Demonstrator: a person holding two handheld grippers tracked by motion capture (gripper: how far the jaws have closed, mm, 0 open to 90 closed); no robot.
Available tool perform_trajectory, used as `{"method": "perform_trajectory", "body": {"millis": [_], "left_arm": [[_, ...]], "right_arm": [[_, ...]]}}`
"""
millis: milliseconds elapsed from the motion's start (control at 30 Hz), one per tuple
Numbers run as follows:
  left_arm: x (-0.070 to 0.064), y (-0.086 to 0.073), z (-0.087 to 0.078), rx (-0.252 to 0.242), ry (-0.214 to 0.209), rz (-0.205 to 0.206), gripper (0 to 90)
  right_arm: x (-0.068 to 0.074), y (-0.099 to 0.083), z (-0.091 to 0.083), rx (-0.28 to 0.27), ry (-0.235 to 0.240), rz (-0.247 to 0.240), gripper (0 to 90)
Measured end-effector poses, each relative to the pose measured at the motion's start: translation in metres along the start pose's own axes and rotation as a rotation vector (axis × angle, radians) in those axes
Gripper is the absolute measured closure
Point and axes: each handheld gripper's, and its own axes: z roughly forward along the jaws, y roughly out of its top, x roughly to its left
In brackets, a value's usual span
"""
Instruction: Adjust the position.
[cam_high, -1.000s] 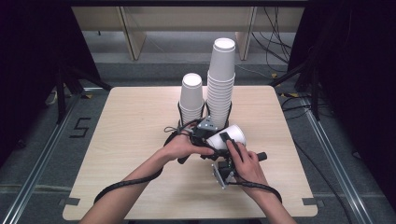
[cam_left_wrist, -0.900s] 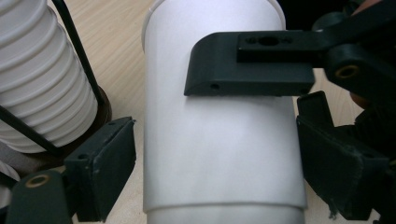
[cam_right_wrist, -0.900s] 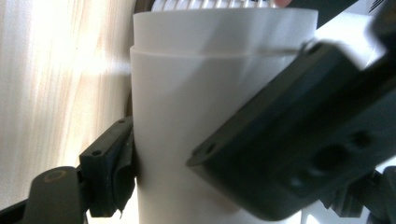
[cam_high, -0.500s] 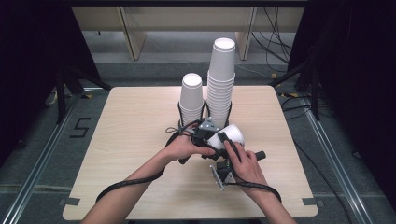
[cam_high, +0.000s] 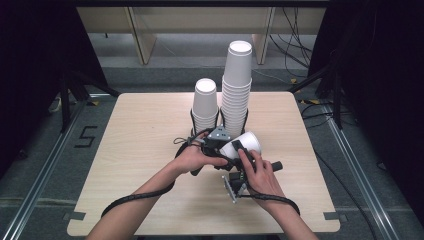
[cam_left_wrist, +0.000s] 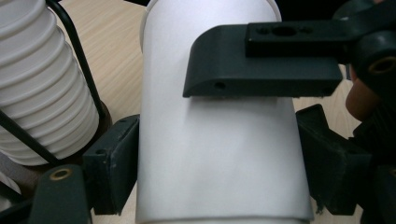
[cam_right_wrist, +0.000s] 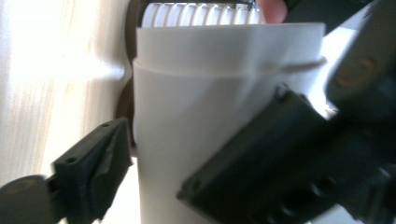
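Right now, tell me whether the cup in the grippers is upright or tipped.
Tipped. The white cup lies on its side above the table, its end facing up and right, unlike the upright tall stack.

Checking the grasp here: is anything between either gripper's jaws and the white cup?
Nothing visible. The left gripper has its jaws against both sides of the white cup; the right gripper also clamps it directly.

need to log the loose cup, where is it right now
In the high view the loose paper cup lies tilted near the table's middle, held between the left hand-held gripper and the right hand-held gripper, just in front of the taller cup stack.
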Motion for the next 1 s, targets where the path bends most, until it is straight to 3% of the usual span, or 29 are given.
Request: {"method": "perform_trajectory", "body": {"millis": [33, 67, 167, 200, 233, 267, 333, 367, 400, 433, 533, 567, 600, 633, 667, 733, 800, 1000], "left_arm": [[0.000, 0.000, -0.001, -0.009, 0.004, -0.005, 21.3], [0.000, 0.000, -0.001, -0.016, 0.001, -0.006, 21.3], [0.003, 0.000, -0.001, -0.045, 0.013, -0.019, 21.3], [0.004, -0.001, -0.001, -0.048, 0.014, -0.028, 21.3], [0.005, -0.003, -0.001, -0.057, 0.014, -0.034, 21.3], [0.006, -0.005, 0.000, -0.053, 0.020, -0.028, 21.3], [0.009, -0.010, 0.000, -0.058, 0.024, -0.035, 21.1], [0.011, -0.012, 0.000, -0.075, 0.018, -0.055, 21.2], [0.012, -0.013, 0.000, -0.079, 0.015, -0.060, 21.1], [0.013, -0.014, -0.002, -0.077, 0.041, -0.058, 21.1], [0.015, -0.018, -0.003, -0.101, 0.048, -0.066, 21.1], [0.017, -0.019, -0.004, -0.093, 0.045, -0.063, 21.0], [0.017, -0.020, -0.004, -0.106, 0.052, -0.065, 21.0], [0.018, -0.022, -0.005, -0.107, 0.054, -0.069, 21.0], [0.019, -0.023, -0.005, -0.110, 0.056, -0.069, 21.0], [0.020, -0.025, -0.007, -0.114, 0.076, -0.069, 21.0], [0.022, -0.028, -0.008, -0.128, 0.086, -0.079, 21.0], [0.022, -0.034, -0.013, -0.169, 0.135, -0.079, 20.8]], "right_arm": [[0.003, 0.000, -0.002, 0.033, 0.018, 0.057, 3.9], [-0.003, 0.000, 0.000, -0.012, -0.001, 0.006, 3.0], [-0.006, -0.002, -0.002, -0.023, -0.006, 0.008, 1.1], [-0.004, -0.005, -0.002, -0.049, -0.031, 0.035, 0.8], [-0.001, -0.005, -0.005, -0.022, -0.019, 0.080, 0.9], [-0.003, -0.007, -0.009, -0.002, -0.007, 0.075, 0.8], [-0.006, -0.010, -0.011, -0.029, -0.033, 0.046, 0.8], [-0.002, -0.012, -0.012, -0.040, -0.053, 0.114, 0.7], [-0.001, -0.014, -0.014, -0.037, -0.068, 0.149, 0.7], [-0.002, -0.017, -0.018, -0.014, -0.046, 0.144, 0.8], [-0.001, -0.026, -0.022, -0.009, -0.079, 0.316, 0.8], [-0.004, -0.032, -0.024, 0.006, -0.061, 0.328, 0.8], [-0.004, -0.035, -0.026, 0.029, -0.064, 0.393, 0.7], [-0.006, -0.039, -0.027, 0.033, -0.063, 0.420, 0.7], [-0.003, -0.040, -0.027, 0.036, -0.064, 0.518, 0.7], [-0.002, -0.046, -0.029, 0.048, -0.039, 0.617, 0.8], [-0.004, -0.052, -0.029, 0.056, -0.028, 0.672, 0.9], [-0.011, -0.068, -0.023, 0.037, 0.020, 1.016, 0.6]]}}
